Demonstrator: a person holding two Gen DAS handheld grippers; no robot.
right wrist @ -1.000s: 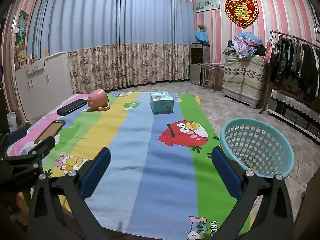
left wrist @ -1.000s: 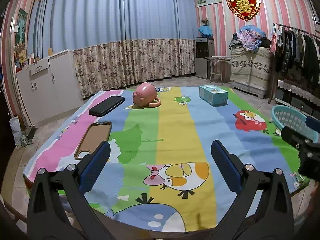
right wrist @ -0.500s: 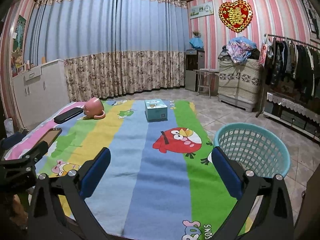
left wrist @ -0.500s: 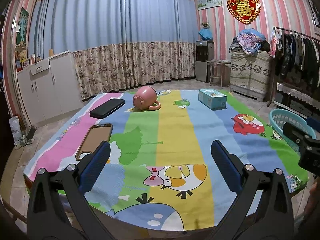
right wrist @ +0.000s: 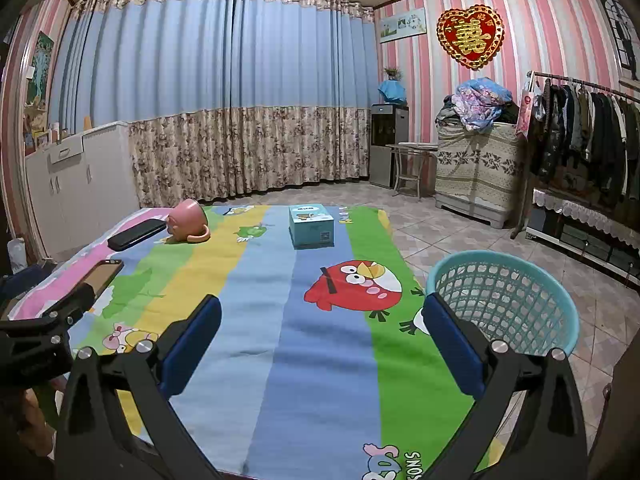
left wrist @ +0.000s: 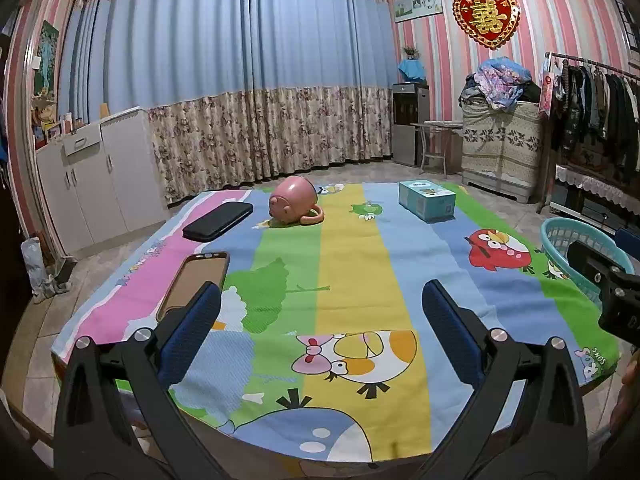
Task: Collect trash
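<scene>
**Both claws wide open above the cartoon-print table**

On the table [left wrist: 352, 280], under its striped cartoon cloth, objects ran left to right: a brown phone case [left wrist: 196, 282] lay flat near the left edge, just ahead of the left claw [left wrist: 320, 312]; a black case [left wrist: 218, 221] lay beyond it on the pink stripe; a pink mug [left wrist: 292, 206] rested tipped on its side, handle toward the yellow stripe; a teal tissue box [left wrist: 426, 201] stood upright farther right, well apart from the mug. Left claw: jaws spread wide, nothing between them, hovering over the near edge of the cloth. Right claw [right wrist: 320, 316]: likewise spread wide, holding nothing, over the blue stripe. Its right finger [right wrist: 450, 340] overlapped the rim of a teal mesh basket [right wrist: 520, 300], which stood on the tiled floor just beside the table's right edge. Basket interior looked bare as far as visible. No obvious scrap of trash could be made out on the cloth.
</scene>
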